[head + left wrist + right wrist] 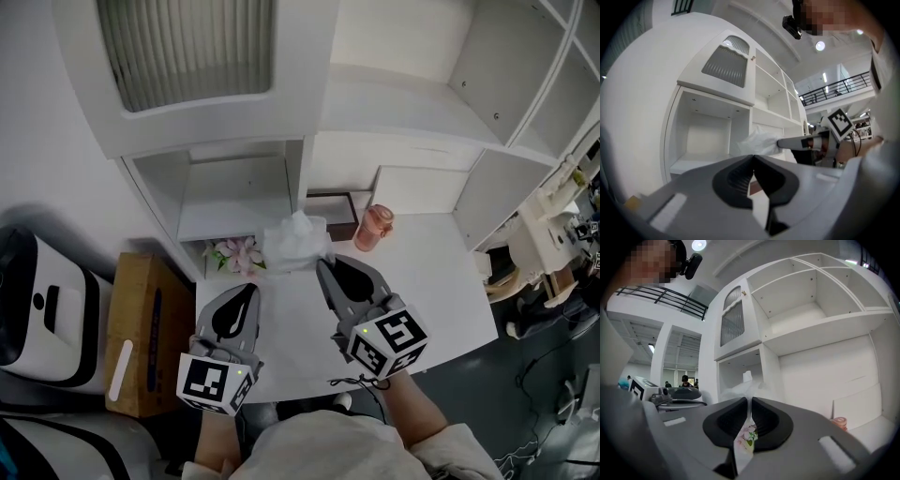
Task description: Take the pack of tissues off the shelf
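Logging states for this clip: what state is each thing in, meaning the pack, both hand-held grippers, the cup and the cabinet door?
pack: gripped by its wrapper.
right hand-held gripper: shut on the pack.
left hand-held gripper: shut, empty.
cup: upright.
door: shut.

Right tongs [750,400] pinched on pack of tissues [746,436]; floral wrapper shows between jaws, white tissue bulges past tips. White shelf unit [820,329] behind. Pink cup [840,422] lower right.
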{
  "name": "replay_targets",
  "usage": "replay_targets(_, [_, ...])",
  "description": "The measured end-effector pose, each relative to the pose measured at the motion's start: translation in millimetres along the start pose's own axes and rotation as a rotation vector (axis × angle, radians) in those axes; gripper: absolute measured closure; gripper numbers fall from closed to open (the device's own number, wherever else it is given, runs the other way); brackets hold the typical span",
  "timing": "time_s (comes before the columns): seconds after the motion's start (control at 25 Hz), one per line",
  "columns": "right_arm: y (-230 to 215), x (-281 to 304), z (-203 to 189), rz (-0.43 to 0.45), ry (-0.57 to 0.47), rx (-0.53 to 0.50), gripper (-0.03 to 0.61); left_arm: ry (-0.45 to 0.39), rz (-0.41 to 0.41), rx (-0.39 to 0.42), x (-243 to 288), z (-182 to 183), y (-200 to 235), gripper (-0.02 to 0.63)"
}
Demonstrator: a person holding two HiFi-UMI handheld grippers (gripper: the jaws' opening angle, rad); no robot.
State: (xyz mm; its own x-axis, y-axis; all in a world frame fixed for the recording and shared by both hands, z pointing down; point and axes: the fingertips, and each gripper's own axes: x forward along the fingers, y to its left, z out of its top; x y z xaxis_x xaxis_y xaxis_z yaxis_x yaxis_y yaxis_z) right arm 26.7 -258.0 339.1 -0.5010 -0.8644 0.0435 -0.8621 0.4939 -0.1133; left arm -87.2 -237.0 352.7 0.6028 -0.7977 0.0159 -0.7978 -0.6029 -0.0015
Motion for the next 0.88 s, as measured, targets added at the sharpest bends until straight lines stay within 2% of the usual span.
replay_targets(0.44, [-23.6,-60.0,3.3,-0.035,-0.018,-0.029,0.548,-0.016,-0.045,0.001,15.0,8.4,-49.6,0.612])
replay_targets(0.88, [-32.3,-93.1,-13.0,-0.033,-0.010,0.003,0.548,-0.023,-0.053,0.016,18.1,14.8,-78.9,0.614])
